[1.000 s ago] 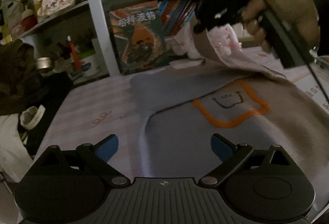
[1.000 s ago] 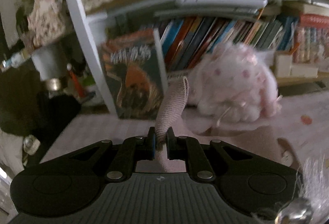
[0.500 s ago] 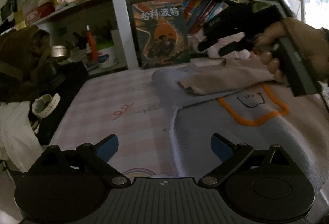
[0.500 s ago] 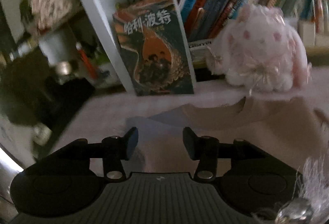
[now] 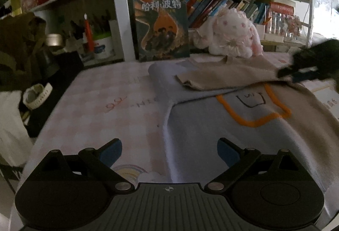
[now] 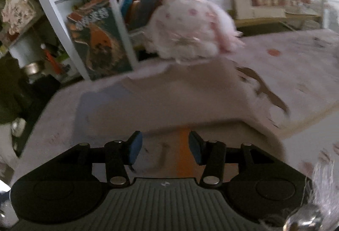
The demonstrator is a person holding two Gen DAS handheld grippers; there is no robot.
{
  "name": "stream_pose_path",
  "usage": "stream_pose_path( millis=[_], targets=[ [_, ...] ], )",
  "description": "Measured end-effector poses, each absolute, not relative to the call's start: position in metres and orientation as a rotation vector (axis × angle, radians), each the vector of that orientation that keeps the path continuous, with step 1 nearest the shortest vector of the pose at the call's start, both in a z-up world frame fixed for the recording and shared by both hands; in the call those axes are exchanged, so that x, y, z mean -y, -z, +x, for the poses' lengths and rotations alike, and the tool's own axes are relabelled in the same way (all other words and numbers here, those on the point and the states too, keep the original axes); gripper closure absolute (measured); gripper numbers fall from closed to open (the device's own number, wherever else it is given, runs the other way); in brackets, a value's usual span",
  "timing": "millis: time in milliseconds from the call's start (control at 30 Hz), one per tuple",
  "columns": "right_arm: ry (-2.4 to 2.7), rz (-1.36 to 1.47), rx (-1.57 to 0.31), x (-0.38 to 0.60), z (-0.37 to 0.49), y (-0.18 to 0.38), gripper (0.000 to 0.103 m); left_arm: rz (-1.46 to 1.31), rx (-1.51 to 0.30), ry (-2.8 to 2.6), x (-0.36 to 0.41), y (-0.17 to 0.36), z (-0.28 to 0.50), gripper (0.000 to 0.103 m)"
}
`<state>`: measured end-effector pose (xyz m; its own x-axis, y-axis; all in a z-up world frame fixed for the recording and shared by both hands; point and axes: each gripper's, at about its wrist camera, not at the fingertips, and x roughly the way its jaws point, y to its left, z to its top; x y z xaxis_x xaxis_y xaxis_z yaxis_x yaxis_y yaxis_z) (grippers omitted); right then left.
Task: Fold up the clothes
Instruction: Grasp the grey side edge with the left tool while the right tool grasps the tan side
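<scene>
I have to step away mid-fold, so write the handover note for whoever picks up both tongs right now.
Left tongs: open, empty, hovering over the near left edge of the sweater.
Right tongs: open, empty, above the orange outline on the sweater's chest.
Sweater: lies flat on the pink table cover, in front of the book and plush bunny.
Done: beige sleeve folded across the upper chest.
Left: the grey side and bottom hem appear unfolded; fold them in, then fold the body in half.
</scene>
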<state>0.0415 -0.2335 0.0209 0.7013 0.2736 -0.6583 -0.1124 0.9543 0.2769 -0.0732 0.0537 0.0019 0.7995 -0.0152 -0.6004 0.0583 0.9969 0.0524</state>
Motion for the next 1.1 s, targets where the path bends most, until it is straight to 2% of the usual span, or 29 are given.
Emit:
stream_pose_path(
  millis=[167, 433, 867, 1100],
  targets=[
    [-0.127, 0.154, -0.792, 0.266, -0.005, -0.015, 0.056, 0.048, -0.66, 0.042, -0.056, 0.002, -0.076, 0.005],
    [-0.029, 0.175, -0.846, 0.308, -0.057, 0.001, 0.048, -0.017, -0.72, -0.006, -0.056, 0.007, -0.084, 0.005],
    [-0.127, 0.235, -0.897, 0.346, -0.091, 0.015, 0.048, -0.105, -0.848, -0.141, -0.039, 0.01, -0.106, 0.007],
    [-0.188, 0.244, -0.9, 0.361, -0.1, 0.015, 0.049, -0.268, -0.912, -0.17, -0.043, 0.014, -0.117, 0.009]
  ],
)
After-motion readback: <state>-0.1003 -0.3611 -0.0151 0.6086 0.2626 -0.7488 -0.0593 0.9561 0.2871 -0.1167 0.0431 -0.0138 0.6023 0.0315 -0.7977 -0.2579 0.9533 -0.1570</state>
